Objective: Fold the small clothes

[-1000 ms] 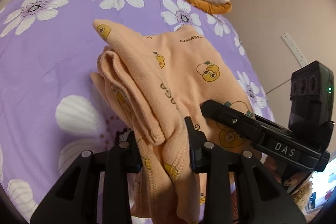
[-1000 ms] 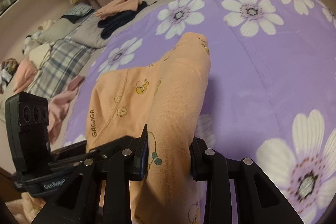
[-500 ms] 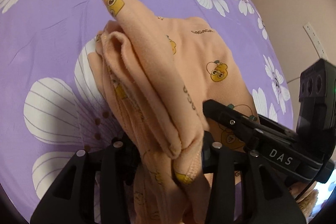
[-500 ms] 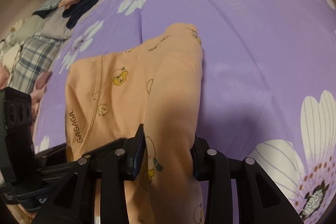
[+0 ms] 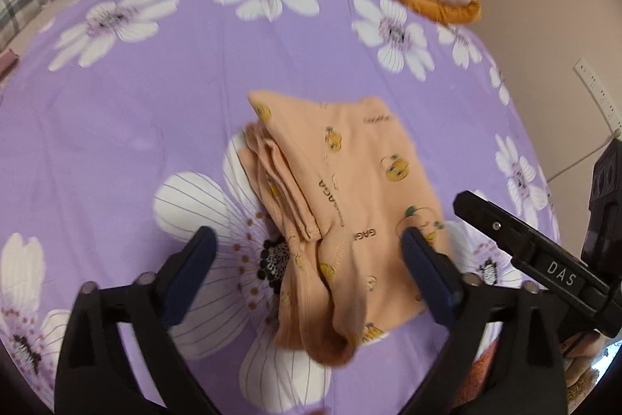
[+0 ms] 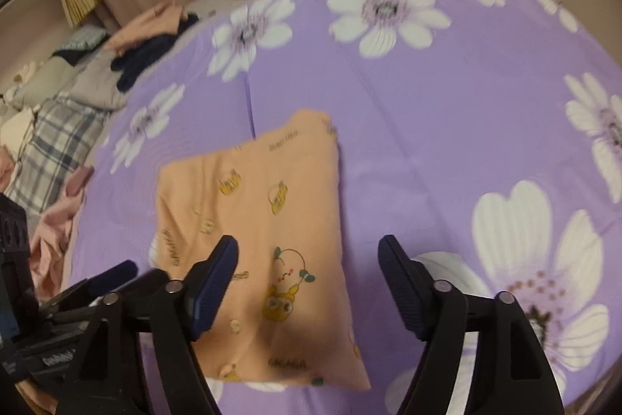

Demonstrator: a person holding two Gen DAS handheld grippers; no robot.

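Both grippers hover with jaws spread wide, left gripper (image 5: 307, 240) and right gripper (image 6: 307, 247), above a folded peach garment (image 6: 256, 220) with yellow cartoon prints lying on the purple flowered bedspread (image 6: 447, 104)

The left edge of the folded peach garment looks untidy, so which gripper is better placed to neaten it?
Left. The left gripper is open right over the peach garment's bunched layers; the right gripper sits open at its smooth side.
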